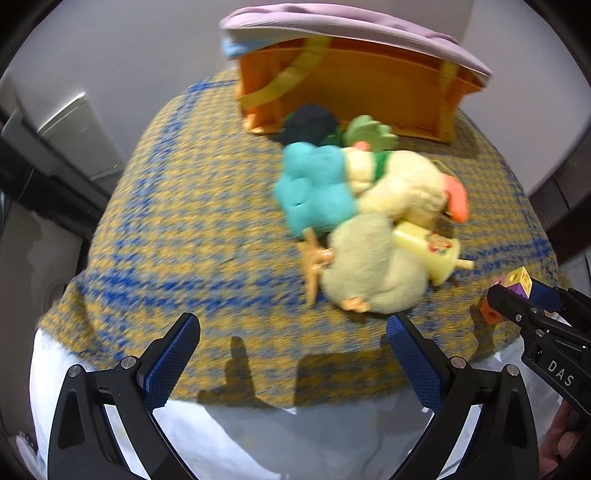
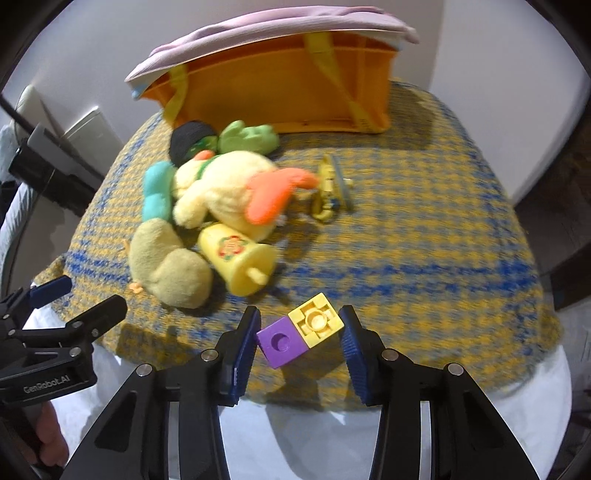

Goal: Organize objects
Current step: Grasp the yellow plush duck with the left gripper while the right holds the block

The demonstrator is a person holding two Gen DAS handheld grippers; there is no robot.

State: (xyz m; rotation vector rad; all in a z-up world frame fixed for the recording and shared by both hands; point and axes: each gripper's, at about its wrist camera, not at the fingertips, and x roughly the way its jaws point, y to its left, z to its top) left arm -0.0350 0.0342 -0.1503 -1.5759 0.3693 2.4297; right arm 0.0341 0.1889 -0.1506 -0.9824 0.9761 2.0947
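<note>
A pile of toys lies on a yellow-and-blue knitted blanket (image 1: 177, 229): a cream plush with an orange beak (image 2: 229, 192), a teal plush (image 1: 314, 188), a beige plush (image 2: 166, 269), a yellow toy bell (image 2: 240, 258), a green plush (image 2: 251, 138) and a dark ball (image 2: 192, 142). An orange bag (image 2: 280, 92) stands behind them. My right gripper (image 2: 299, 332) is open around joined purple and yellow blocks (image 2: 301, 334), also seen in the left wrist view (image 1: 513, 284). My left gripper (image 1: 293, 339) is open and empty, near the beige plush (image 1: 369, 266).
A pink cloth (image 2: 273, 33) covers the bag's top. A small yellow figure toy (image 2: 328, 188) lies right of the plush pile. A tan toy figure (image 1: 314, 258) lies left of the beige plush. White fabric (image 2: 498, 417) hangs below the blanket's front edge.
</note>
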